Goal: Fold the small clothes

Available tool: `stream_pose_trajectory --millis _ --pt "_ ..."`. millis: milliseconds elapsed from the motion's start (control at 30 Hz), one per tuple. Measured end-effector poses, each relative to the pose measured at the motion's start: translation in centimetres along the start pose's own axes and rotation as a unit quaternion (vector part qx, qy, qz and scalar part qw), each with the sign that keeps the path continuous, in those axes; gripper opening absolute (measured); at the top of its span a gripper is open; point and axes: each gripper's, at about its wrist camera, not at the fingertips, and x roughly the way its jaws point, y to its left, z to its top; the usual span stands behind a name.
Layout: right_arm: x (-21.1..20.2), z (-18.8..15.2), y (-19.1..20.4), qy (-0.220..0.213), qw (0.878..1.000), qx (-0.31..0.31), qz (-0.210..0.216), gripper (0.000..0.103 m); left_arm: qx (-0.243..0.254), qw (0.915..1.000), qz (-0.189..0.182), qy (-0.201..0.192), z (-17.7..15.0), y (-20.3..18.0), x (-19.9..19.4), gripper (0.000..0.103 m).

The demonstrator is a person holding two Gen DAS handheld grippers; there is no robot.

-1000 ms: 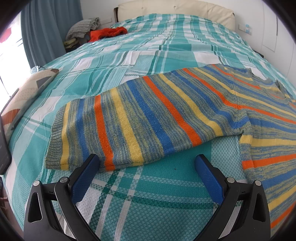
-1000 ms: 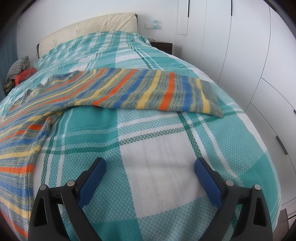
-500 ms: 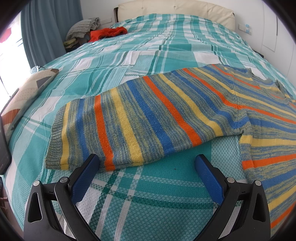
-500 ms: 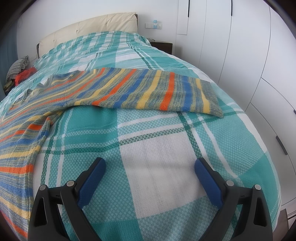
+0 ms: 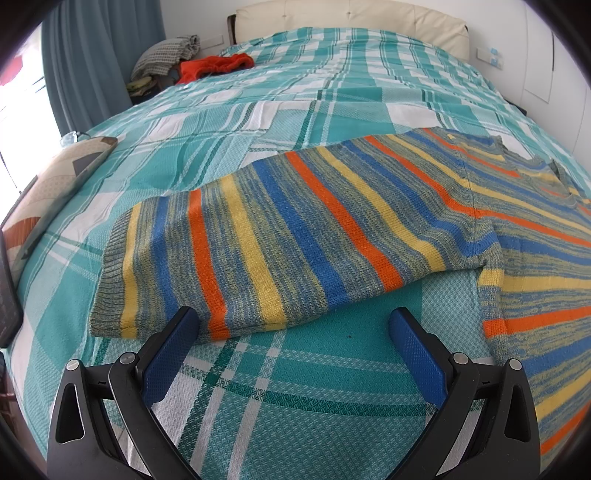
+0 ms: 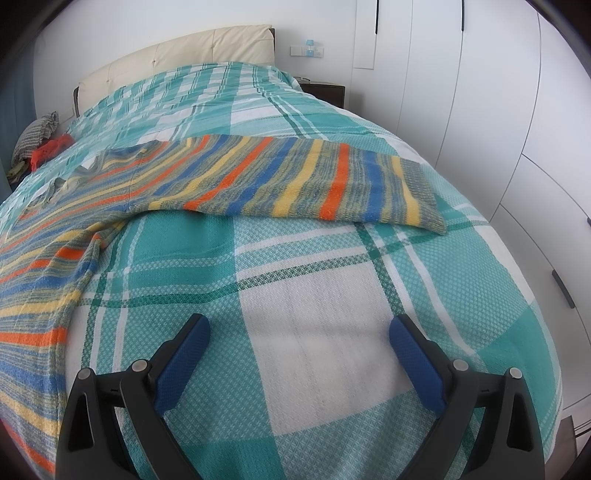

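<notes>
A knitted sweater (image 5: 317,236) with orange, yellow and blue stripes lies flat on the teal plaid bedspread (image 5: 295,387). One sleeve stretches to the left in the left wrist view, its ribbed cuff at the far left. My left gripper (image 5: 291,332) is open just in front of that sleeve's near edge, its left finger close to the hem, holding nothing. In the right wrist view the sweater (image 6: 236,181) spreads its other sleeve to the right. My right gripper (image 6: 299,339) is open over bare bedspread (image 6: 314,295), well short of that sleeve.
A red garment (image 5: 214,66) and a grey knit bundle (image 5: 162,55) lie near the cream headboard (image 5: 351,18). A patterned cushion (image 5: 51,184) sits at the bed's left edge. White wardrobe doors (image 6: 498,110) stand to the right of the bed, and a dark nightstand (image 6: 325,92).
</notes>
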Motion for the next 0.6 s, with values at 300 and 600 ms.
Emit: stream_pose_trajectory --millis 300,600 --pt "0.00 0.02 0.00 0.000 1.000 -0.001 0.000 0.097 0.000 1.0000 0.000 0.000 -0.01 0.00 0.00 0.103" --pt "-0.06 -0.01 -0.01 -0.001 1.000 0.000 0.001 0.097 0.000 1.0000 0.000 0.000 -0.01 -0.01 0.00 0.103"
